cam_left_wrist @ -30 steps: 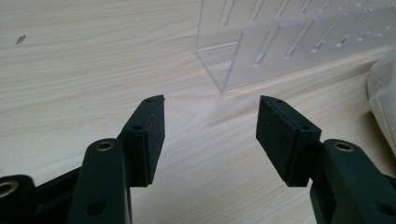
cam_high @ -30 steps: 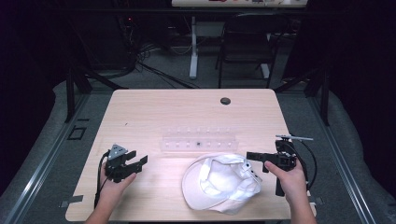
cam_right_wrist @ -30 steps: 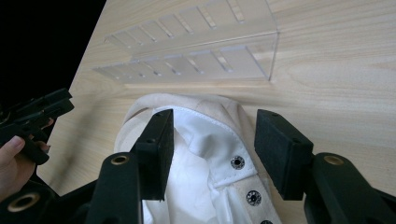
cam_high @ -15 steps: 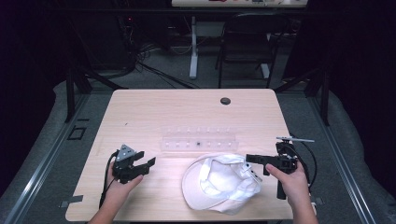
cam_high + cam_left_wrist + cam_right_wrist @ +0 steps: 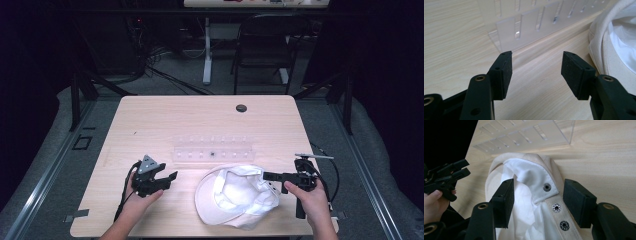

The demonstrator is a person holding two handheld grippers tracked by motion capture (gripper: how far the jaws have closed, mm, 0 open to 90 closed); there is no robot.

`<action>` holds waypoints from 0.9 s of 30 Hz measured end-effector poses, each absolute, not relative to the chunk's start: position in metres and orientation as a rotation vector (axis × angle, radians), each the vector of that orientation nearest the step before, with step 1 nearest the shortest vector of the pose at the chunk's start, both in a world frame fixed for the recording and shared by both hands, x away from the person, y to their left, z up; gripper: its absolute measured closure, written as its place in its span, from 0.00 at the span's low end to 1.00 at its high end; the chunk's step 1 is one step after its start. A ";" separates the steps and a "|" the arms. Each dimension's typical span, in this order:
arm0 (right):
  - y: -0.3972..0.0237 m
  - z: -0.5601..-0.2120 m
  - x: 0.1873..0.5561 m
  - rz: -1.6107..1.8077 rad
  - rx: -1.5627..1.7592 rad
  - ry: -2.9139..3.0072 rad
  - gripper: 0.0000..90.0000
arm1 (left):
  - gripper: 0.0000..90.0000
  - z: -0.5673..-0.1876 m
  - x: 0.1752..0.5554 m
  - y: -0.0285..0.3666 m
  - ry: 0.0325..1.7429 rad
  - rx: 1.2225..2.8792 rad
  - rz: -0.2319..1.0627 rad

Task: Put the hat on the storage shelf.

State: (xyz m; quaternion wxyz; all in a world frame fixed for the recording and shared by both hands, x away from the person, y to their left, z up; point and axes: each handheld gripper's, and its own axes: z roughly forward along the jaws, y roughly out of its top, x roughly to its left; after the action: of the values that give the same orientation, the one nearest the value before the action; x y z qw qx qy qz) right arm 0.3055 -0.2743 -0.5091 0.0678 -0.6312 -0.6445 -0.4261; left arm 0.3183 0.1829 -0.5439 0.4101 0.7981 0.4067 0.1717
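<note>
White cap (image 5: 235,196) lies upside down at the table's (image 5: 200,120) near edge. Right gripper (image 5: 272,176): jaws wide, just been opening, astride the snap strap (image 5: 556,207), apparently not pressing it. Left gripper (image 5: 170,177): jaws wide, empty. Beyond: clear rack (image 5: 212,150).

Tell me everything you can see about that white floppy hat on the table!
The white fabric cap lies upside down on the light wooden table, near its front edge, its pale lining facing up. It looks soft, crumpled and cream-coloured outside. A strap with metal snap buttons sits at its back, between the open jaws of the right gripper, which have just been opening. A clear plastic rack lies just behind it.
</note>
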 end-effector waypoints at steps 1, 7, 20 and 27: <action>-0.274 -0.514 0.307 -1.267 -1.910 -1.944 0.47 | 0.47 -0.545 0.318 0.180 1.018 2.021 0.432; -0.274 -0.526 0.311 -1.231 -1.910 -1.907 0.47 | 0.47 -0.546 0.317 0.177 1.006 2.039 0.435; -0.269 -0.537 0.315 -1.209 -1.848 -1.897 0.47 | 0.47 -0.548 0.317 0.177 1.009 2.043 0.438; -0.265 -0.545 0.316 -1.154 -1.818 -1.885 0.48 | 0.47 -0.547 0.317 0.178 1.016 2.038 0.439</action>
State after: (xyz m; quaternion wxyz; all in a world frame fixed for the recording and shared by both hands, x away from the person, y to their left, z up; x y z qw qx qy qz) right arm 0.3164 -0.2654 -0.5450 0.1394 -0.6291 -0.6522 -0.3994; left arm 0.3173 0.1784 -0.5472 0.3997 0.8056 0.4015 0.1735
